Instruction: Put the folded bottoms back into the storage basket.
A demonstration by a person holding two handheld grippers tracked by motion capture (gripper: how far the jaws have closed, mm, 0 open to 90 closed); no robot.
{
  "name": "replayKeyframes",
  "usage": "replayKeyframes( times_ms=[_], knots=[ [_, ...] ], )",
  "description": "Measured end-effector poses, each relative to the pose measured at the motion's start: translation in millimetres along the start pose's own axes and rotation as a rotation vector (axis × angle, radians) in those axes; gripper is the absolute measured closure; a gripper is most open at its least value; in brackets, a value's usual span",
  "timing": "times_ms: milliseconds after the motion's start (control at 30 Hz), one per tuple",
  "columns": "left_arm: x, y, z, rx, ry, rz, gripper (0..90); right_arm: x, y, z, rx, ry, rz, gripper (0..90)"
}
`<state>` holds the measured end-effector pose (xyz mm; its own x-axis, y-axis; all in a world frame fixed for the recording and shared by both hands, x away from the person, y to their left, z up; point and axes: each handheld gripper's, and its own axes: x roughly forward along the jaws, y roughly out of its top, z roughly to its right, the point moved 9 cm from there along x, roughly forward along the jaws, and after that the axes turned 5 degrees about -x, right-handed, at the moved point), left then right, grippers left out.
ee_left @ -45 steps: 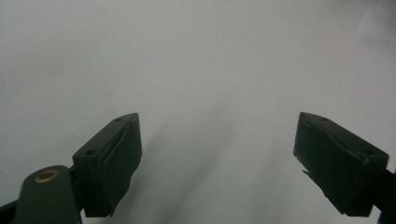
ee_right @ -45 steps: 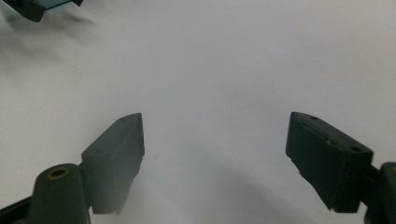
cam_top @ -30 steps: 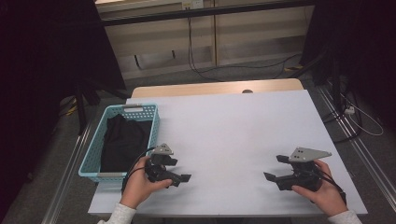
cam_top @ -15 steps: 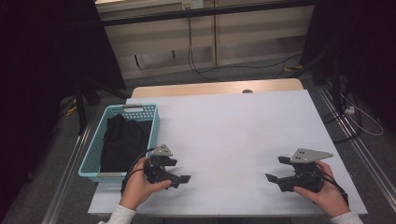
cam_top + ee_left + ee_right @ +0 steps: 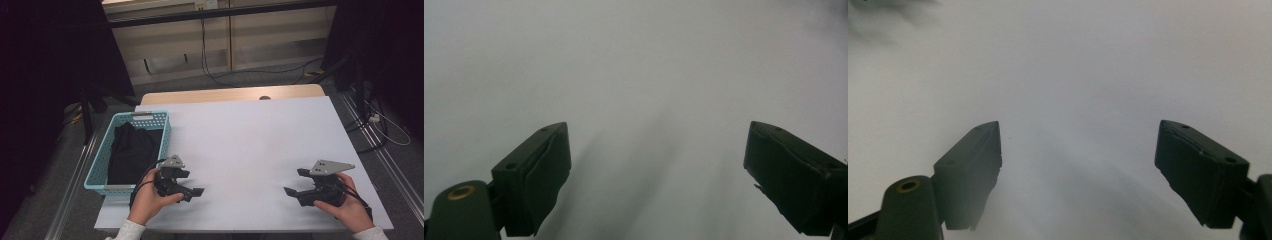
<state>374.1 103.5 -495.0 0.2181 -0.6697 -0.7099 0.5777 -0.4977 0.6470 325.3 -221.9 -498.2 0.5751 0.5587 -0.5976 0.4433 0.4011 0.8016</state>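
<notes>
A person's left hand holds my left gripper [image 5: 192, 183] low over the white table [image 5: 250, 140], near its front left, jaws pointing right. In the left gripper view its jaws stand wide apart over bare table, left gripper [image 5: 656, 175] open and empty. My right gripper [image 5: 295, 182] rests in the right hand near the front right, jaws pointing left toward the table's middle. The right gripper view shows the right gripper [image 5: 1078, 170] open, nothing between the pads. A light blue basket [image 5: 102, 175] at the table's left edge holds a black cloth [image 5: 131, 152].
A wooden strip [image 5: 230, 94] runs along the table's far edge. Cables [image 5: 220, 75] lie on the floor beyond. Metal rails [image 5: 395, 165] run on the floor to the right. The basket stands close to the left hand.
</notes>
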Motion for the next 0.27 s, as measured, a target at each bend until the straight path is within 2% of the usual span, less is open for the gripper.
replayKeyframes(
  times_ms=[267],
  knots=[
    [0.6, -0.1, -0.5, 0.002, 0.001, 0.0, 11.6, 0.4, -1.3, -0.2, 0.004, 0.002, -0.005, 18.3]
  ],
)
